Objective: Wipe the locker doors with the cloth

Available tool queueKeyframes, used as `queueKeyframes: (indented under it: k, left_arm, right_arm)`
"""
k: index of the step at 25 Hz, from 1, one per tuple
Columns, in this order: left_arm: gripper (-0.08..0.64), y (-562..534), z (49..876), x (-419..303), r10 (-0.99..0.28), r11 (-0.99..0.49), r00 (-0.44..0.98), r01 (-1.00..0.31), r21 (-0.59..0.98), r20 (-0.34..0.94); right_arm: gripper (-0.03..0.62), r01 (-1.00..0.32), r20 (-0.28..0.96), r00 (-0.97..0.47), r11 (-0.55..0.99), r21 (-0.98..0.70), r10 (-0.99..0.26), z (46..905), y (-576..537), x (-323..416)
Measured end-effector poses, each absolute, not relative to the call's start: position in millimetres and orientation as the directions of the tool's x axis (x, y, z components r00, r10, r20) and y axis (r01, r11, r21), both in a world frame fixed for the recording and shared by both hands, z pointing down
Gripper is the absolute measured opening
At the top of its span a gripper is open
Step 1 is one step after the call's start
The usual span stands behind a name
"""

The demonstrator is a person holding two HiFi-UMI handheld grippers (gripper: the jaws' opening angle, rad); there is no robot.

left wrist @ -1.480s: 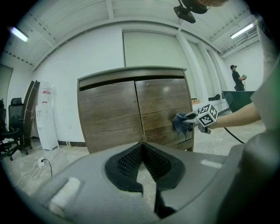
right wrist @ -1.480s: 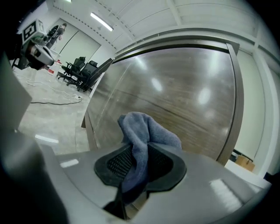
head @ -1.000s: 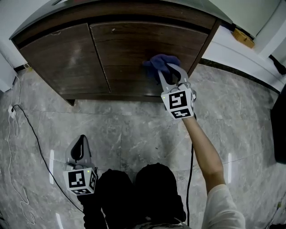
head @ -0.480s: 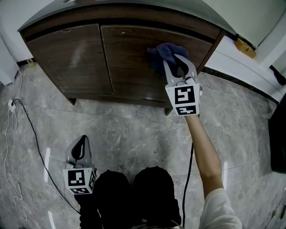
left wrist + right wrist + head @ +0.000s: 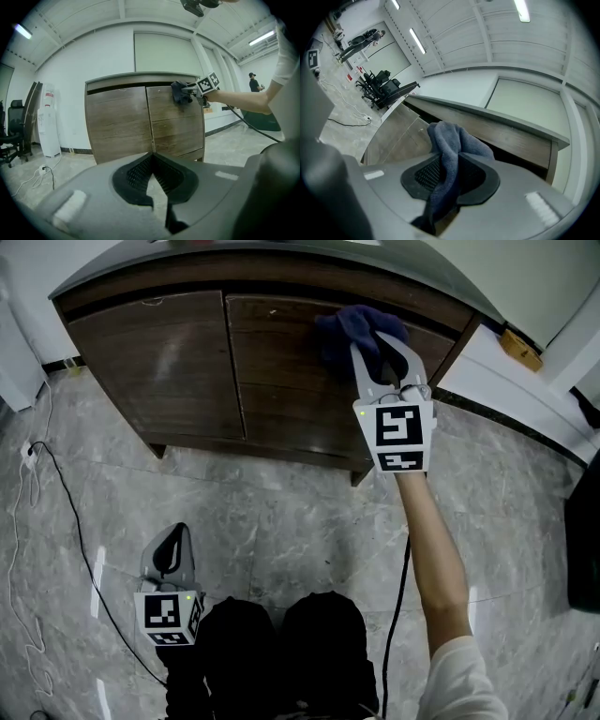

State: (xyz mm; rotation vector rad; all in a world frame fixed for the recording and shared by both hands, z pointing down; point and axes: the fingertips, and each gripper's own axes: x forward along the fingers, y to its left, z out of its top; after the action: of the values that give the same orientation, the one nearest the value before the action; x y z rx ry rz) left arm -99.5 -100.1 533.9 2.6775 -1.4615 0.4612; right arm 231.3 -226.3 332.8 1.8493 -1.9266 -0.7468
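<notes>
Got right gripper (image 5: 382, 351) up at the top of the right-hand locker door (image 5: 291, 371), w/ jaws clenched on the cloth (image 5: 454, 150). Dark blue, soft terry look, bunched into folds, up against the brown wood just under the grey top (image 5: 281, 251), w/ a tail hanging down thru the jaws. Then left gripper (image 5: 169, 554) down low over the marbled floor (image 5: 281, 512), well apart from that door, jaws pinched closed on nothing.
</notes>
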Motion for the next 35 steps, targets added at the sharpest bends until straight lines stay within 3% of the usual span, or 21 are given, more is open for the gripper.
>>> queueKeyframes:
  k: [14, 35]
  left_arm:
    - [0.000, -100, 538, -103, -0.815, -0.546, 0.504, -0.833, -0.088, 0.285]
    - [0.001, -104, 542, -114, -0.826, -0.526, 0.480, -0.845, -0.095, 0.296]
  right_arm:
    - [0.092, -0.809, -0.062, -0.077, 0.026, 0.588, -0.995, 380, -230, 224]
    - [0.092, -0.841, 0.109, -0.096, 0.139, 0.523, -0.989, 513, -237, 211]
